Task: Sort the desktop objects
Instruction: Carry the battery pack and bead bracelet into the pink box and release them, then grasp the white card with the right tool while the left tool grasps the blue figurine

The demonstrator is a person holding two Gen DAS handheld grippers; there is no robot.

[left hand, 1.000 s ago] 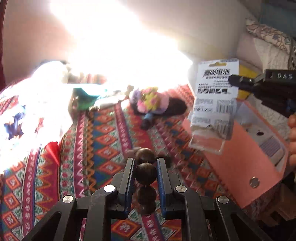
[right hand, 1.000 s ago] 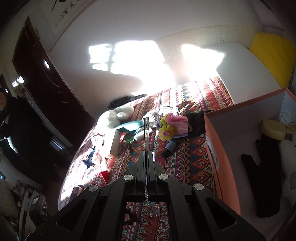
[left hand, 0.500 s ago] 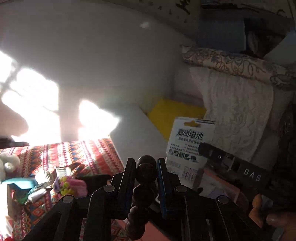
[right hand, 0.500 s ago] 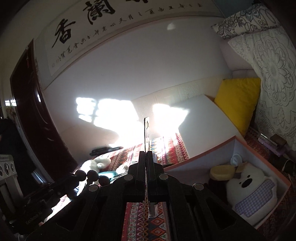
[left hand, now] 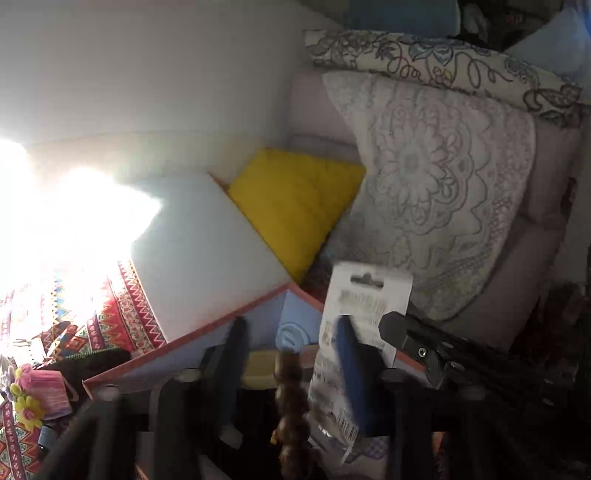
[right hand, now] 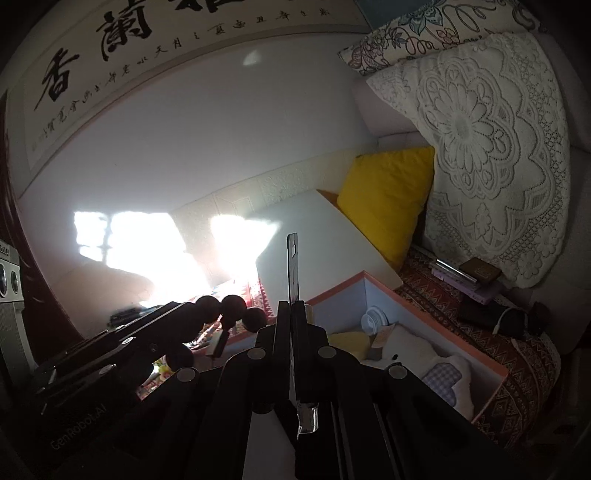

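Both loads over pink box [right hand: 491, 373].
L gripper [left hand: 291, 373] jaws opening, bead string [left hand: 291, 398] hangs between; R gripper [right hand: 293, 314] pinching battery card [right hand: 292, 266] upright, box below-right.

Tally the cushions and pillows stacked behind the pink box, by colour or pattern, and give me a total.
Yellow cushion: 1
White lace pillow: 1
Floral print pillow: 1
Total: 3
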